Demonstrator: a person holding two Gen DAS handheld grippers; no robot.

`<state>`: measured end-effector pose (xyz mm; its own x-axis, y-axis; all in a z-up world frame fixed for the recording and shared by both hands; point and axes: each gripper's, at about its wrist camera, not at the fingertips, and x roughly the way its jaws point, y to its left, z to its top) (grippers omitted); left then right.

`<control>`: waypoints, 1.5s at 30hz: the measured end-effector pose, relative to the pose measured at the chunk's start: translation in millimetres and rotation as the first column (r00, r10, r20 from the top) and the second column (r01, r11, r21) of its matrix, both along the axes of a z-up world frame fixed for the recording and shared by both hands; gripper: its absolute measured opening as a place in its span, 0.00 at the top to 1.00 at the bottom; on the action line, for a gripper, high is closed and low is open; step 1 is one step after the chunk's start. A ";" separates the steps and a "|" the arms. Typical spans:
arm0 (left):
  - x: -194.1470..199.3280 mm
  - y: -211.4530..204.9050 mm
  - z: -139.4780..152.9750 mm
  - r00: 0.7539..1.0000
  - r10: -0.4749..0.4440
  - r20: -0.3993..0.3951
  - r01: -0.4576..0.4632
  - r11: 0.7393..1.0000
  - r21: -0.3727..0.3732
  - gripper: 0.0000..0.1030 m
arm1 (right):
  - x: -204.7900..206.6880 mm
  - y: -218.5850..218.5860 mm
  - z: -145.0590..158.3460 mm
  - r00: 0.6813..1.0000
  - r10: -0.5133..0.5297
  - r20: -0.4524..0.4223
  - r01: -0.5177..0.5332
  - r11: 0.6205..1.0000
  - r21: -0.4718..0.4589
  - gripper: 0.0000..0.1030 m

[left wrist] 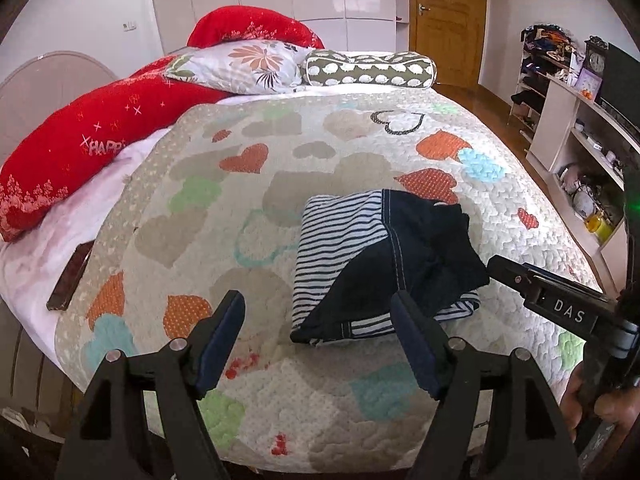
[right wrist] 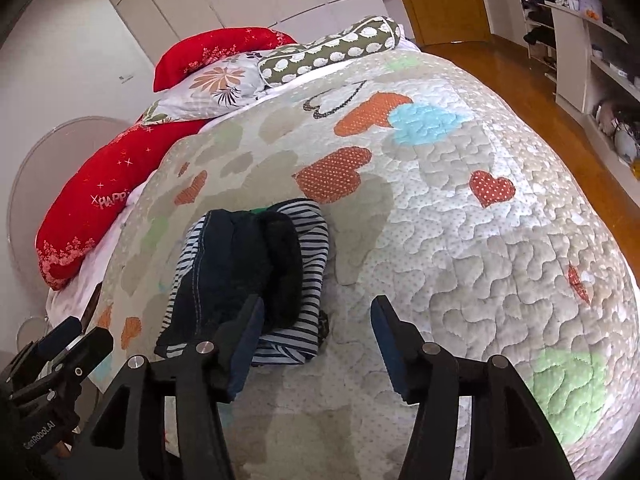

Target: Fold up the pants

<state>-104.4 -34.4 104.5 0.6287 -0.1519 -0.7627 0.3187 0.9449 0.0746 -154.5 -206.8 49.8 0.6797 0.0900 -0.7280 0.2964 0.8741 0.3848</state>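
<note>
The pants [left wrist: 380, 260], dark navy with blue-and-white striped parts, lie folded into a compact bundle on the heart-patterned quilt [left wrist: 280, 184]. They also show in the right wrist view [right wrist: 248, 276]. My left gripper [left wrist: 318, 334] is open and empty, hovering just in front of the bundle's near edge. My right gripper [right wrist: 316, 332] is open and empty, just to the right of the bundle's near end. The right gripper's body also shows at the right of the left wrist view [left wrist: 560, 304].
Red pillows [left wrist: 80, 152], a floral pillow [left wrist: 244, 64] and a spotted bolster [left wrist: 368, 68] lie at the bed's far end. A dark flat object [left wrist: 70, 276] lies at the left edge. Shelves [left wrist: 576, 132] stand to the right across a wooden floor [right wrist: 532, 80].
</note>
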 end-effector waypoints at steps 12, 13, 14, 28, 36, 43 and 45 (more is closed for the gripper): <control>13.2 10.5 -26.8 0.995 0.023 -0.093 -0.024 1.000 -0.011 0.28 | 2.6 -4.1 -10.1 1.000 -0.022 -0.007 0.022 1.000 0.009 0.38; 15.1 12.3 -29.7 0.994 0.029 -0.103 -0.031 0.999 -0.013 0.28 | 2.9 -4.9 -11.8 1.000 -0.025 -0.004 0.025 1.000 0.014 0.38; 17.0 13.7 -32.0 0.993 0.035 -0.111 -0.037 0.999 -0.016 0.28 | 2.9 -5.7 -12.5 1.000 -0.026 -0.002 0.026 1.000 0.017 0.38; 97.0 72.4 -50.4 0.979 0.046 -0.198 -0.110 0.938 -0.329 0.21 | 22.8 -28.8 -18.5 0.998 0.000 0.060 -0.008 0.992 0.128 0.28; 134.1 53.0 -92.4 0.931 -0.131 -0.340 -0.048 0.880 -0.472 0.20 | 58.3 -36.6 -45.8 0.997 0.078 0.025 -0.082 0.951 0.297 0.25; 129.5 18.8 -96.6 0.939 -0.161 -0.303 0.025 0.913 -0.408 0.11 | 73.4 -21.6 -49.0 0.993 0.113 0.029 -0.117 0.959 0.258 0.18; 125.8 13.6 -94.2 0.940 -0.163 -0.301 0.036 0.922 -0.386 0.24 | 76.0 -20.3 -49.4 0.990 0.135 0.031 -0.138 0.958 0.252 0.20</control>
